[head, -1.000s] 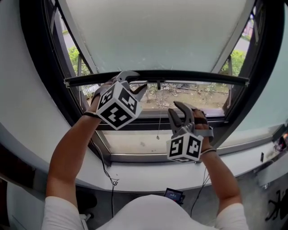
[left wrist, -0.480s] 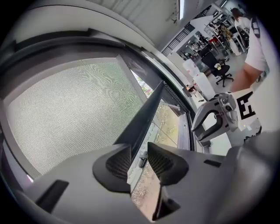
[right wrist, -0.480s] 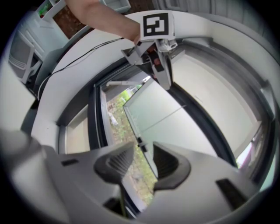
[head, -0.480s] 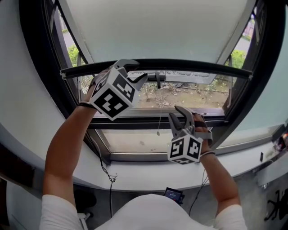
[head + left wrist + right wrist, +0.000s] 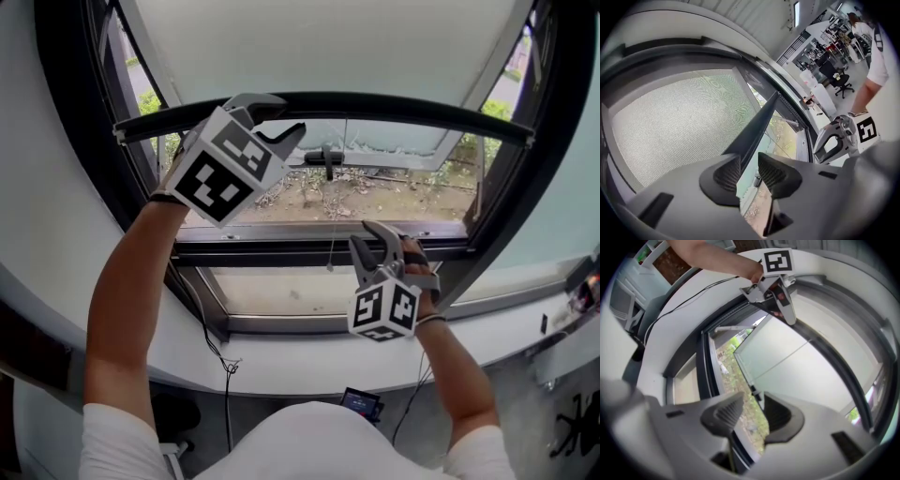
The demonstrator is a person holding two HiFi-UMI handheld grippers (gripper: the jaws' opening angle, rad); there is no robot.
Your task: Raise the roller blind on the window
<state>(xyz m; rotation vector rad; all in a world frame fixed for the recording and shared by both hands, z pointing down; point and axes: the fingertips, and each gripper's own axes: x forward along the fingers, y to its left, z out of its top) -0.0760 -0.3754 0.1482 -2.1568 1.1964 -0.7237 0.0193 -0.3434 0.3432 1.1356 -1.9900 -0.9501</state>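
The pale roller blind (image 5: 319,47) covers the upper window and ends in a dark bottom bar (image 5: 403,106). My left gripper (image 5: 286,114) is shut on the left part of that bar, one finger above it and one below. In the left gripper view the bar (image 5: 757,126) runs away from between the jaws of the left gripper (image 5: 750,173), with the mesh fabric (image 5: 675,122) to its left. My right gripper (image 5: 367,236) hangs lower, in front of the window frame, open and holding nothing. A thin pull cord (image 5: 331,225) dangles from the bar just left of the right gripper.
Under the bar is the black window frame (image 5: 309,251), a window handle (image 5: 328,159) and a tilted-out sash (image 5: 403,150). The white sill (image 5: 309,361) curves below, with a cable (image 5: 225,366) hanging off it. A person (image 5: 874,51) stands far off in the office.
My left gripper has risen with the bottom bar, so more of the window shows beneath the blind. The right gripper has sunk slightly and stays open.
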